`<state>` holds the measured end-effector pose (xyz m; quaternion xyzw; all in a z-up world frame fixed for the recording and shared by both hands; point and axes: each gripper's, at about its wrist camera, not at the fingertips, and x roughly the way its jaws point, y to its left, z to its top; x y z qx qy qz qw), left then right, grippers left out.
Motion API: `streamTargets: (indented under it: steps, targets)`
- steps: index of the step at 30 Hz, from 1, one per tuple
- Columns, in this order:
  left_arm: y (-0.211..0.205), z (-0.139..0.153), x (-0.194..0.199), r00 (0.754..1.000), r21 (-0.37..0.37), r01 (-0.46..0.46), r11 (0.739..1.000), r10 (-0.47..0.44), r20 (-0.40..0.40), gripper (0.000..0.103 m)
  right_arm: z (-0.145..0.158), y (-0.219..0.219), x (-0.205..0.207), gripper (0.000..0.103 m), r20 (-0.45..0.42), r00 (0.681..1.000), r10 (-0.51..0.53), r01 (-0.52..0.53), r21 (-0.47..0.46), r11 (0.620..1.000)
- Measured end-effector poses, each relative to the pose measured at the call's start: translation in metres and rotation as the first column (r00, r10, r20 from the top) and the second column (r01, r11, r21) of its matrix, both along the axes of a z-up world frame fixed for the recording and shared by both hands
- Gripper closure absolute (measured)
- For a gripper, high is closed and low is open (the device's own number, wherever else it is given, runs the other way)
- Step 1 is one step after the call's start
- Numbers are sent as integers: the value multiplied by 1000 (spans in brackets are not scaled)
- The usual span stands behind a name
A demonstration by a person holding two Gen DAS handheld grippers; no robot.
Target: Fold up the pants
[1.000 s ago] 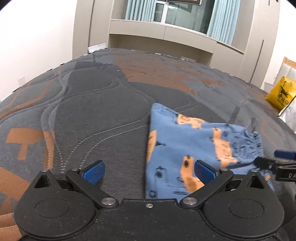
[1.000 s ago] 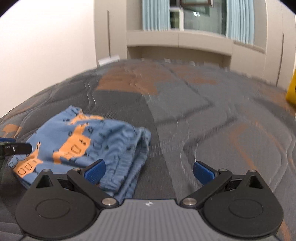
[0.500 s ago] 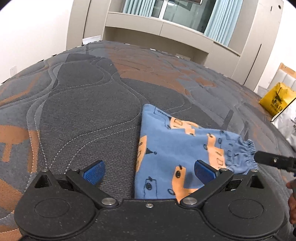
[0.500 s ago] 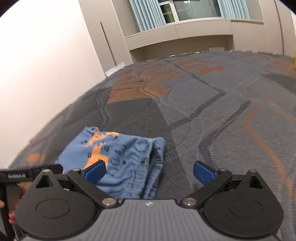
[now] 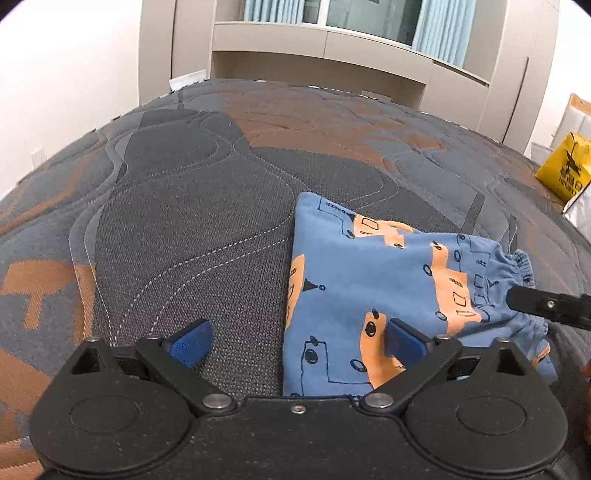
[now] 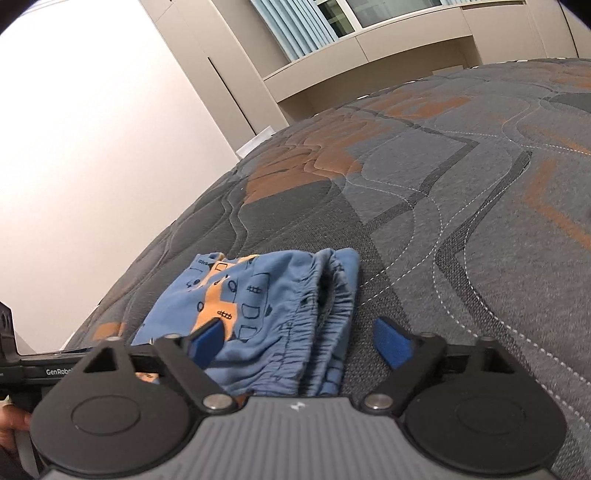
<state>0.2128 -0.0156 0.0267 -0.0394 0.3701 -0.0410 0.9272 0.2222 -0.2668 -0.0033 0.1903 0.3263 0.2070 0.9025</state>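
Left hand-held gripper (image 5: pixel 297 341): jaws wide, just closing slightly, straddling the near left edge of the folded pants (image 5: pixel 388 280), gripping nothing. Right hand-held gripper (image 6: pixel 299 341): jaws apart, just narrowing, gathered waistband between them, pads not pressing it. Pants, blue with orange print, lay on the grey-and-orange quilted bed (image 5: pixel 192 206). Yellow bag (image 5: pixel 563 170) beyond the far right.

You face white wall (image 5: pixel 55 92), beige cabinets (image 5: pixel 332 48), window (image 5: pixel 369 14) with blue curtains (image 5: pixel 439 29); yellow bag (image 5: pixel 565 166) at right.
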Motion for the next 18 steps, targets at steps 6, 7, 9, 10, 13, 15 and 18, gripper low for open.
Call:
streamTargets:
  steps: [6,7,9,10,13,15,18]
  targets:
    - [0,4,-5,1000,-11,26,1000,-26,17,34,-2,2,-5,55,-8,999,-33,33,9,999]
    - [2,4,-6,999,-31,27,999,-26,20,43,-2,1,-6,58,-10,999,-37,37,15,999]
    - [9,2,-6,999,-101,37,994,-35,15,53,-3,-1,-7,63,-14,999,-44,44,33,998]
    - [13,1,-6,999,-145,41,988,-40,11,60,-4,-2,-7,64,-17,999,-48,49,42,998]
    - [16,-1,-7,999,-185,33,982,-32,11,63,-4,-2,-11,68,-14,998,-62,63,56,996]
    - [14,-1,-7,999,-165,35,986,-33,15,67,-3,1,-13,72,-4,998,-70,70,52,996]
    - [10,3,-8,999,-133,34,991,-31,29,81,0,5,-17,76,15,996,-86,85,40,996]
